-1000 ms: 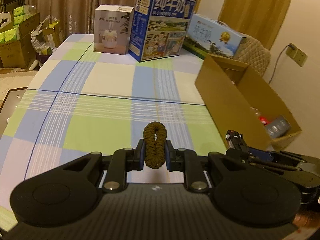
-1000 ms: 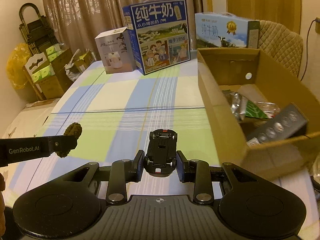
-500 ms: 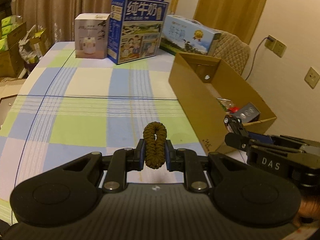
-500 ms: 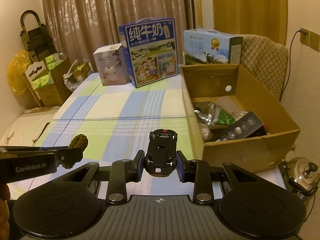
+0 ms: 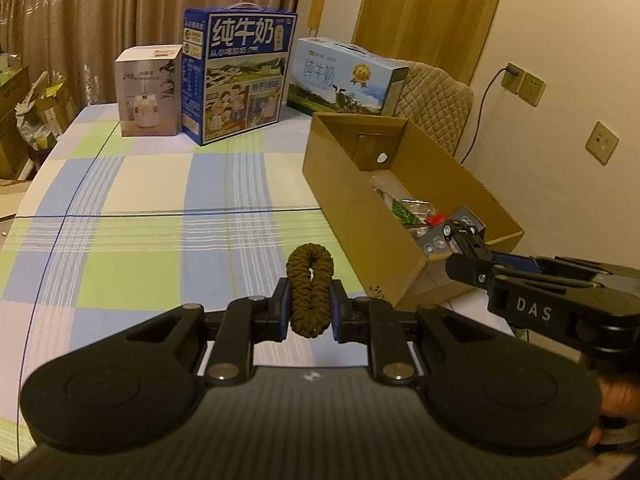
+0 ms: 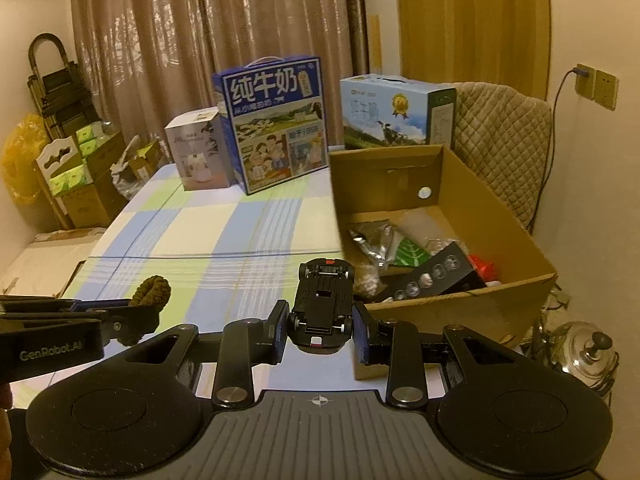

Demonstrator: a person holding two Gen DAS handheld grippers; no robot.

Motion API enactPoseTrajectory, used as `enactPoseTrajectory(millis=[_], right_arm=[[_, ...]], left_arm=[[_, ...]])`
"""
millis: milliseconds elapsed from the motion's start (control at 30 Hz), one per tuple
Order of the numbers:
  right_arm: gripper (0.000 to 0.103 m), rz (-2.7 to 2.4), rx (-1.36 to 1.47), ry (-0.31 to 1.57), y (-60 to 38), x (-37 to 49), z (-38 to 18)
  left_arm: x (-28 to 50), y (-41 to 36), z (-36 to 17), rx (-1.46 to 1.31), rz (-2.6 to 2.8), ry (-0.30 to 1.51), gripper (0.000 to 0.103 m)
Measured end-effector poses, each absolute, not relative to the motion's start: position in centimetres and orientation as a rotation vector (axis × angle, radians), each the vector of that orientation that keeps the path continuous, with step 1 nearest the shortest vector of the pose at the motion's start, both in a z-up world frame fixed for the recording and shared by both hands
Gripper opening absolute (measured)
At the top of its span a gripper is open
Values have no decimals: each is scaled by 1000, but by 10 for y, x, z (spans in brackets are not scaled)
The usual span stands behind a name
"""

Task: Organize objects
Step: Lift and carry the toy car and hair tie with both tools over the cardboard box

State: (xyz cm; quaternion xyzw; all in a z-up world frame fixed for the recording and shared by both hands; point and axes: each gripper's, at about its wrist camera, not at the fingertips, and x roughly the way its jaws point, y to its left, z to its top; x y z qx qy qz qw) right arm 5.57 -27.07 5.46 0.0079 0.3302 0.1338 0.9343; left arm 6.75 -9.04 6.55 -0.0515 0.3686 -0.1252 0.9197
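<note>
We're looking at a home dining room: checked tablecloth, milk cartons, quilted chair, curtains, kettle on floor.

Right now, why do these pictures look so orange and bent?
Both wrist views: warm indoor light tints everything amber, and the fisheye lens bows the checked tablecloth's lines and darkens the corners. Right view: the brown cardboard box's near edge looks smeared; the silver kettle glints.
</note>
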Motion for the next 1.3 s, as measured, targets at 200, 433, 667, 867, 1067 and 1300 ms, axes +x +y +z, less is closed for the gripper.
enactPoseTrajectory(millis=[200,433,667,867,1067,1300], right_arm=[[30,232,21,668,-288,55,61],[30,193,41,661,-313,57,67],[30,161,61,652,-334,60,72],[30,146,72,652,-349,66,72],[30,138,74,649,-361,75,72],[30,142,72,641,-376,105,76]], left_arm=[[71,-107,73,-91,-292,746,16],[78,-130,83,-83,-333,735,16],[84,-153,85,-69,-364,738,16],[91,-168,83,-59,-381,745,16],[104,-183,79,-57,-397,761,16],[136,-206,76,-68,-413,770,16]])
